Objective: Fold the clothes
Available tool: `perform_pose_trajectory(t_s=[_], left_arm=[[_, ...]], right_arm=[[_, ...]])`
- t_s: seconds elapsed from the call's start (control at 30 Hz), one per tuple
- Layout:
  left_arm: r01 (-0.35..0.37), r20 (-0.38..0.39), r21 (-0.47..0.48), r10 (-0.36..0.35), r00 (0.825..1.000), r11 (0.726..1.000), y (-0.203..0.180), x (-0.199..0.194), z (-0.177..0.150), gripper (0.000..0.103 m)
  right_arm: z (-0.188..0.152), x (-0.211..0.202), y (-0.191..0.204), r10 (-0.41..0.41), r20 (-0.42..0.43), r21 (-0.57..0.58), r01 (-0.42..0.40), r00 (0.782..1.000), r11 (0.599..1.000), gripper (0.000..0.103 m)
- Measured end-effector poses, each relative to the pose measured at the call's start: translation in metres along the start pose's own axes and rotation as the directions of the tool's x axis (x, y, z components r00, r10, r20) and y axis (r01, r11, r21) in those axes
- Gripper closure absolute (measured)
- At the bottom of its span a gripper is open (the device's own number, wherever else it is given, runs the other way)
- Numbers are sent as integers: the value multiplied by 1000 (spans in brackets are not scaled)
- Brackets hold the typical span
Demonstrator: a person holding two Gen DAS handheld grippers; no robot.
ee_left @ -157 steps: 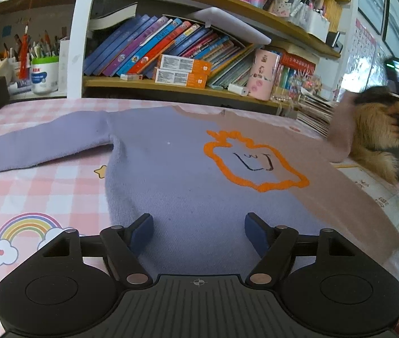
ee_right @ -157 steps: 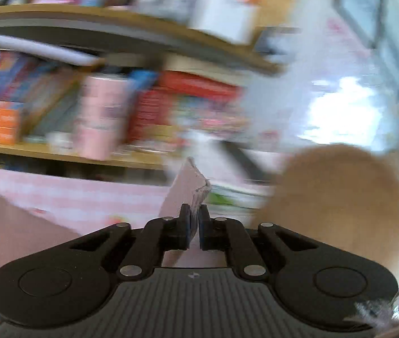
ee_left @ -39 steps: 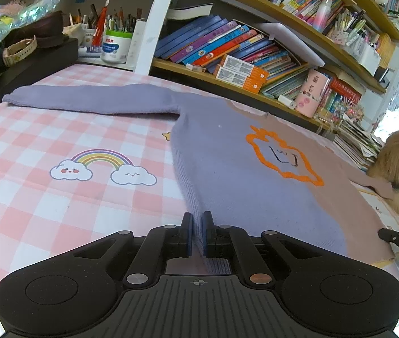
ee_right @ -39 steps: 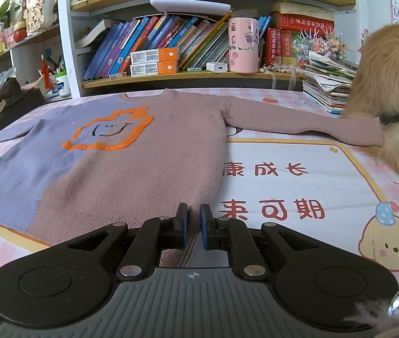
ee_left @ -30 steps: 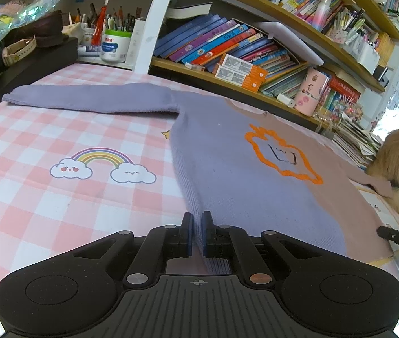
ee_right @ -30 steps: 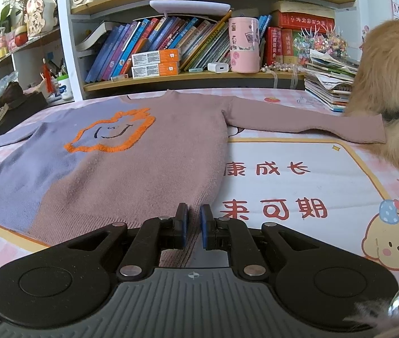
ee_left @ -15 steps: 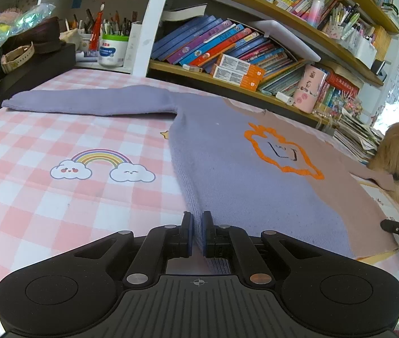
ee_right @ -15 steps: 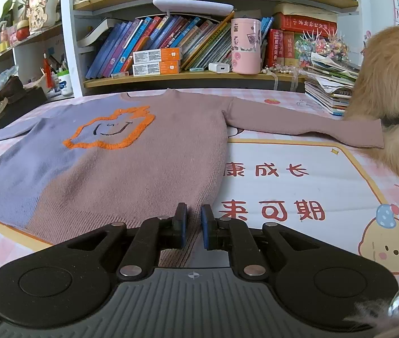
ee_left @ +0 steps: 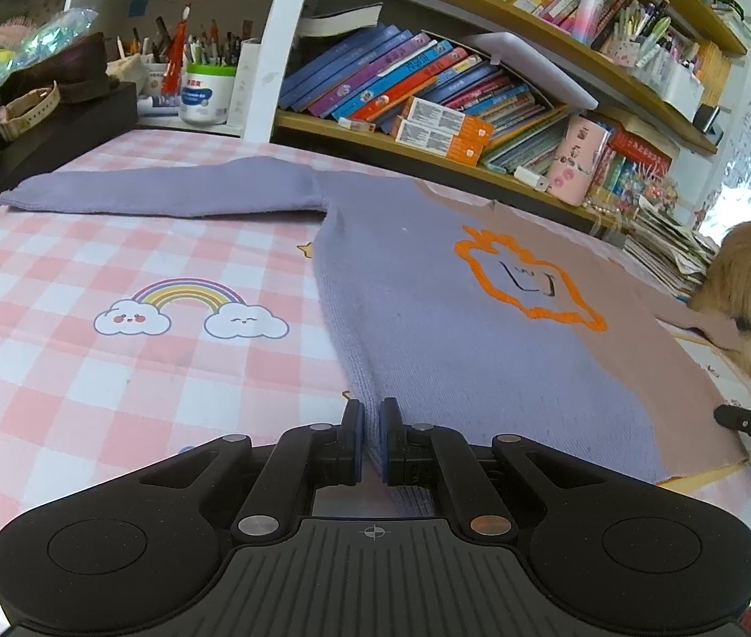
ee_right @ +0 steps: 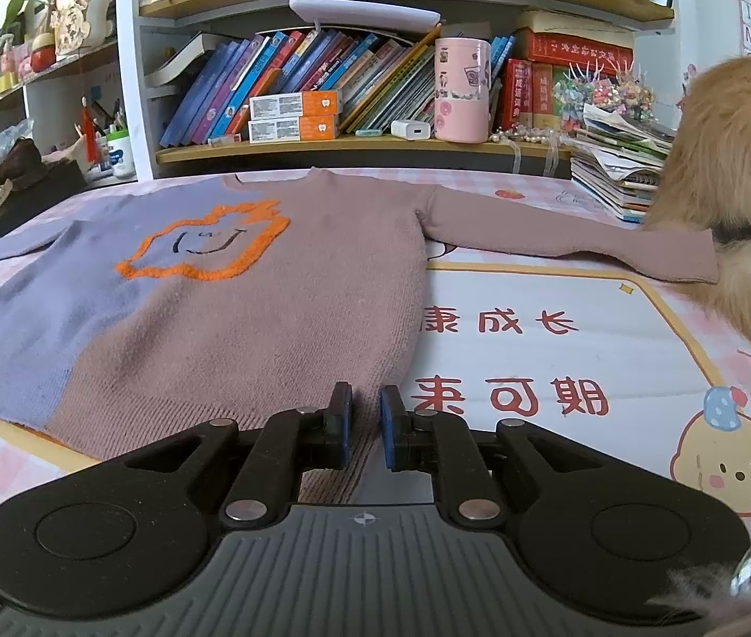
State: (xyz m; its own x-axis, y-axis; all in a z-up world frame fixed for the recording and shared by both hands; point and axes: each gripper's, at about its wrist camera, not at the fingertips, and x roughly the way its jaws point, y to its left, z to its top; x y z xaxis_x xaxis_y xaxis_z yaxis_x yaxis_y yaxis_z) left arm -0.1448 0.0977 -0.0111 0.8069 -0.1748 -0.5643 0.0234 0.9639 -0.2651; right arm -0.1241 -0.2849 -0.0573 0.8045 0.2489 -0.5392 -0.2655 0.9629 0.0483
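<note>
A sweater (ee_left: 455, 318), lilac on one half and dusty pink on the other with an orange outlined figure on the chest, lies flat and face up on the table, both sleeves spread out. My left gripper (ee_left: 370, 443) is shut on the lilac bottom hem corner. My right gripper (ee_right: 363, 427) sits at the pink bottom hem corner of the sweater (ee_right: 269, 308), its jaws slightly parted with the hem between them. The right gripper's tip also shows at the right edge of the left wrist view (ee_left: 747, 419).
The table has a pink checked cloth (ee_left: 83, 361) with a rainbow print and a mat with red characters (ee_right: 534, 371). A furry golden dog (ee_right: 736, 175) lies on the pink sleeve's end. Bookshelves (ee_right: 322, 101) and a magazine stack (ee_right: 619, 175) line the far edge.
The right gripper's jaws have parted slightly on the pink hem. The left gripper stays shut on the lilac hem. The sweater has not moved.
</note>
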Motion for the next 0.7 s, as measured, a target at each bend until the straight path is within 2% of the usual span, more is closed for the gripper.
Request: perform_pose_trajectory(t_s=[0.27,0.4,0.5,0.57,0.7], left_arm=[[4,13,3,-4,1000,1000,0,0,-3,97],[0,15,7,0,1000,1000,0,-1,-2,94],[-2,55,46,-1,999,999,-5,-9,1,92],[-2,95,82,-6,995,997,-11,-16,4,89],[5,152,138,-26,988,990,-21,-22,11,74]], right_arm=[[0,0,3,-13,-2,-18,13,1000,1000,90],[0,0,2,-17,-1,-18,17,1000,1000,90],[1,-3,1,-15,3,-21,15,1000,1000,85],[2,-6,0,-11,12,-24,11,1000,1000,85],[9,-14,0,-19,44,-28,20,999,999,85]])
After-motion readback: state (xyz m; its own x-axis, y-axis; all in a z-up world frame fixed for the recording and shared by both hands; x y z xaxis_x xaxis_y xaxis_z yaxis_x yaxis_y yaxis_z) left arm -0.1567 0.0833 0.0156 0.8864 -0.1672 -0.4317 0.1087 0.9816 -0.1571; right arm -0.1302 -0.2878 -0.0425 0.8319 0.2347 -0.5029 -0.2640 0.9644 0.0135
